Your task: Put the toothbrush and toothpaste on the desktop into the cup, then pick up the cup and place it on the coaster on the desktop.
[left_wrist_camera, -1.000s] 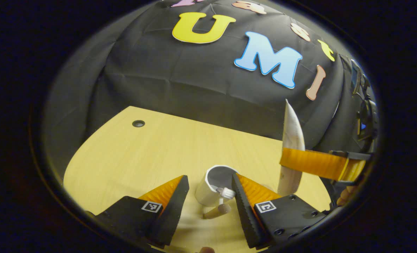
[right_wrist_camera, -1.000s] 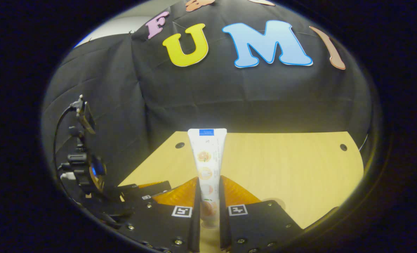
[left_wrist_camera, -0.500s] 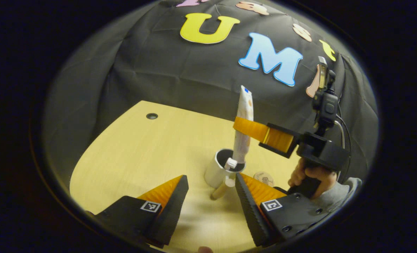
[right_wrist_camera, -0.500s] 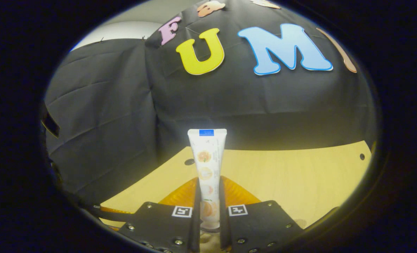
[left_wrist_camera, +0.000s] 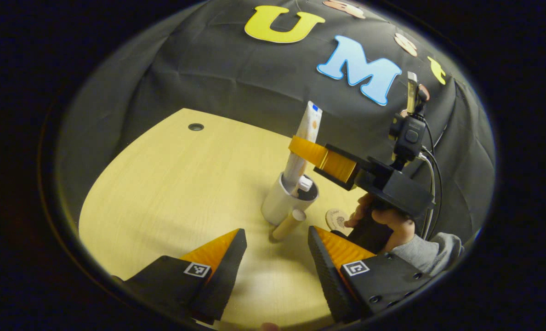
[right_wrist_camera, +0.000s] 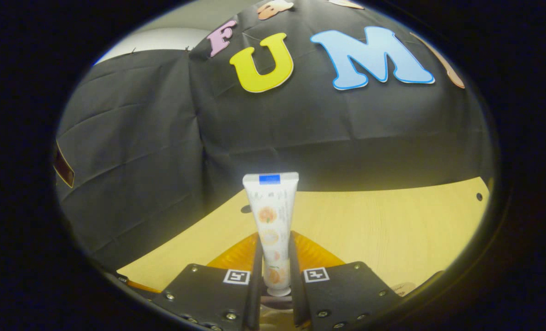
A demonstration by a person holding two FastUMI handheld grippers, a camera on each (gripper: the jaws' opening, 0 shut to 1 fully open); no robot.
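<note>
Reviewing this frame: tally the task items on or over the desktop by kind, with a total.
Cup: 1
Toothbrush, head poking from the cup: 1
Toothpaste tube, held by the right gripper, lower end in the cup: 1
Coaster: 1
Wooden cylinder beside the cup: 1
Total: 5

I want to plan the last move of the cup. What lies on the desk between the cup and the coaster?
In the left gripper view, the toothbrush handle slants down outside the cup, near the coaster; otherwise bare desk.

Bare counter point(left_wrist_camera: 162, 184) lies open from 9 to 12 o'clock of the cup point(left_wrist_camera: 280, 204); the right gripper point(left_wrist_camera: 303, 149) crowds its 3 o'clock side.
</note>
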